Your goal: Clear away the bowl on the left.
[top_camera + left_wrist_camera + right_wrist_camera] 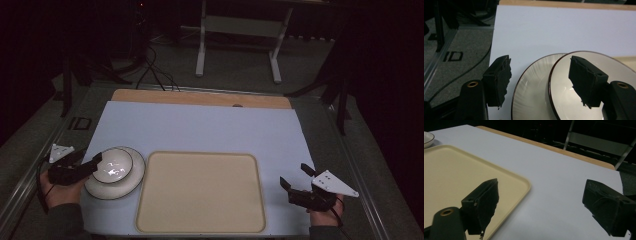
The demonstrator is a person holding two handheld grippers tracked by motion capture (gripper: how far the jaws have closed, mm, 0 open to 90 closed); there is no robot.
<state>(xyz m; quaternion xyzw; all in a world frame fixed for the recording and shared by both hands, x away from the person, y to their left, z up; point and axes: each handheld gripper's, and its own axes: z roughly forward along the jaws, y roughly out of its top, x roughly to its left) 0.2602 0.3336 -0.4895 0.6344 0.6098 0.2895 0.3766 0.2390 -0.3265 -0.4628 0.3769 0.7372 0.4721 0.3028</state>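
- Left tongs [98, 161] open, jaws straddling small plate [113, 165] rim; grasp step, judged.
- Right tongs [296, 180] open, tray [200, 192] beside.
- Next: close squarely on rim.

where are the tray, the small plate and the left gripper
tray [200, 195], high view, bare middle
small plate [116, 167], high view, its centre
left gripper [99, 161], high view, between its fingertips

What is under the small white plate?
A bigger white plate with a dark rim lies under the small white plate. The table beneath both is covered, so nothing there can be seen.
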